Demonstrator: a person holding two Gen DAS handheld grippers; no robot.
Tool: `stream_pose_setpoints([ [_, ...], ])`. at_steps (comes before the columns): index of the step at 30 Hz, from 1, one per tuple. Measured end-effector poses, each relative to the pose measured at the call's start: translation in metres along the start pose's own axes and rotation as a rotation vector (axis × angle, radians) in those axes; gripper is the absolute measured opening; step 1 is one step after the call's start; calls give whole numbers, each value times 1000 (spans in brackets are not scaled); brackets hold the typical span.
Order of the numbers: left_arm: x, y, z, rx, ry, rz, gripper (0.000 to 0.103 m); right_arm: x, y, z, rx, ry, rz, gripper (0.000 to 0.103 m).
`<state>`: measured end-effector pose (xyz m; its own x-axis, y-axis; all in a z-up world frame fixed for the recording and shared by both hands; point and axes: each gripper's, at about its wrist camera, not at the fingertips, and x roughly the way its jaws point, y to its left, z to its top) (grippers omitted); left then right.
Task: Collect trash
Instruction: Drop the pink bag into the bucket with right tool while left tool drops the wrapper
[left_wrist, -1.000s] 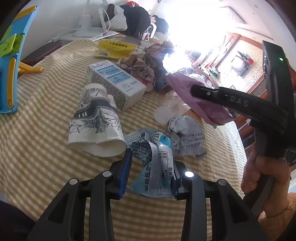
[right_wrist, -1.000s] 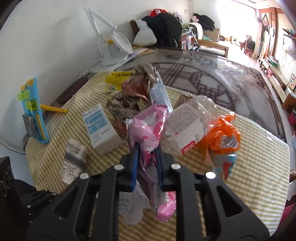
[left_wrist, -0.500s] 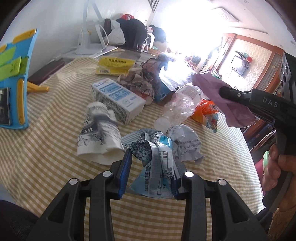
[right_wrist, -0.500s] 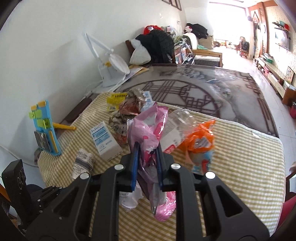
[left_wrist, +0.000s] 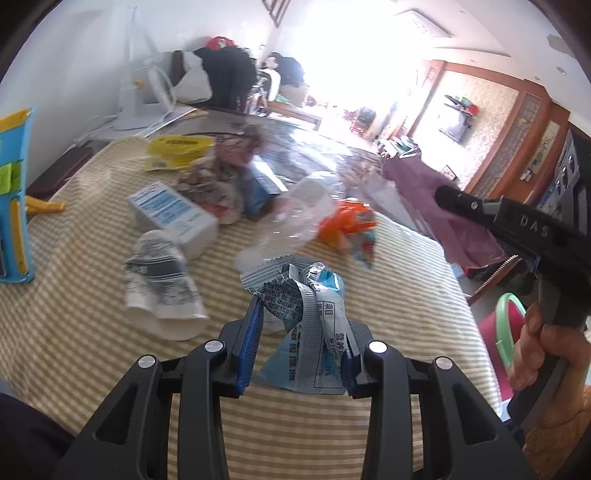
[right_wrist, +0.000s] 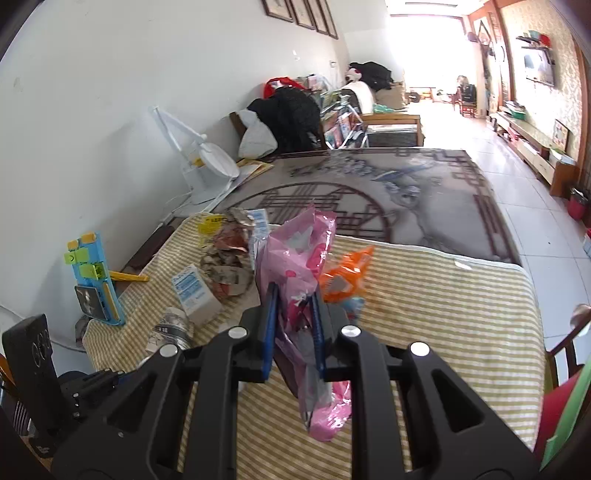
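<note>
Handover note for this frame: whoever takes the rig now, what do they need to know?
Left tongs: shut on a crumpled blue-grey wrapper, lifted off the cloth.
Right tongs: shut on a pink bag, held over the cloth.
Done: two pieces picked up, neither dropped off yet.
Left on the cloth: paper cup, white carton, clear bottle, orange wrapper, yellow packet, crumpled pile.

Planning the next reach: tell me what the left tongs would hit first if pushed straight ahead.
Likely the clear plastic bottle, lying beyond the blue-and-white wrapper that the left tongs already hold; depth is uncertain.
</note>
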<state>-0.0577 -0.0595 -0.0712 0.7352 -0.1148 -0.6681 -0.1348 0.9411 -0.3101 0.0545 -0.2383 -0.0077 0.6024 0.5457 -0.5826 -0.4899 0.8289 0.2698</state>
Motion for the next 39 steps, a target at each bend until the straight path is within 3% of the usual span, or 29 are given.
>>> stream_pose_setpoints([
  [13,12,-90,5,97,13,-159,34,-75,-102,-23,185,-80,-134,17],
  [23,25,-151,2,166,46,-283,34,-144,-206,-67,395,-140,-394,17],
  [30,45,-193,-8,200,114,-370,34,-173,-247,-96,508,-133,-543,18],
  [32,50,-214,-12,225,135,-403,34,-175,-257,-100,558,-132,-582,34],
  [33,52,-227,-13,231,146,-431,34,-180,-261,-102,593,-154,-596,57],
  [34,53,-234,-13,233,153,-449,34,-185,-265,-104,615,-182,-606,71],
  [39,71,-292,-21,297,226,-560,34,-216,-271,-104,659,-311,-715,80],
])
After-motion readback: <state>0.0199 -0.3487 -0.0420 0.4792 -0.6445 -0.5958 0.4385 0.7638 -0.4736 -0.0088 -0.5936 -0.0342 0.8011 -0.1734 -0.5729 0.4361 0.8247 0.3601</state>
